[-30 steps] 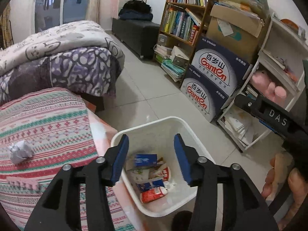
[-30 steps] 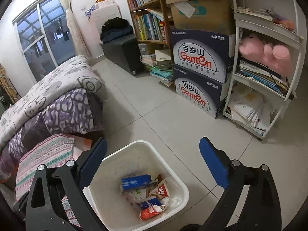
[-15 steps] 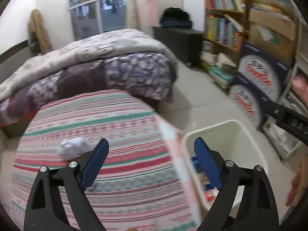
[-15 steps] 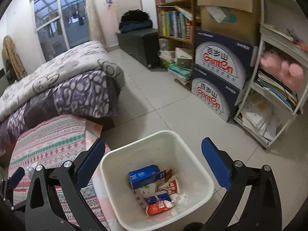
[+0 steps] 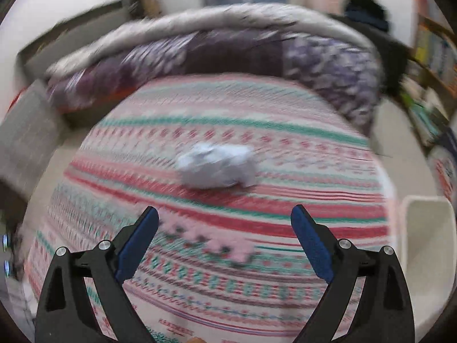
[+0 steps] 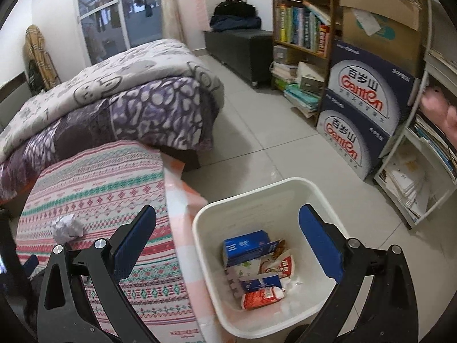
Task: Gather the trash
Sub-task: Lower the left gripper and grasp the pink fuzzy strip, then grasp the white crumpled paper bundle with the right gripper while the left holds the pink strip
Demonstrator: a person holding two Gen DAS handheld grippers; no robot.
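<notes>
A crumpled white paper ball (image 5: 218, 167) lies on the striped pink, red and green bed cover (image 5: 285, 131); it also shows in the right wrist view (image 6: 67, 227). My left gripper (image 5: 224, 225) is open and empty, hovering just short of the ball. A small pink jagged scrap (image 5: 211, 238) lies on the cover between its fingers. A white bin (image 6: 285, 191) stands on the floor beside the bed, holding cartons and wrappers (image 6: 257, 265); its rim shows in the left wrist view (image 5: 425, 228). My right gripper (image 6: 227, 233) is open and empty above the bin.
A folded purple and grey quilt (image 6: 120, 100) lies at the far end of the bed. Stacked Ganten boxes (image 6: 365, 108), a bookshelf (image 6: 300, 23) and a white shelf rack (image 6: 422, 171) line the right side beyond the tiled floor (image 6: 257, 131). The left wrist view is motion-blurred.
My left gripper has opened wide and swung left from over the bin to face the paper ball on the bed. My right gripper has stayed open above the bin, turning slightly left.
</notes>
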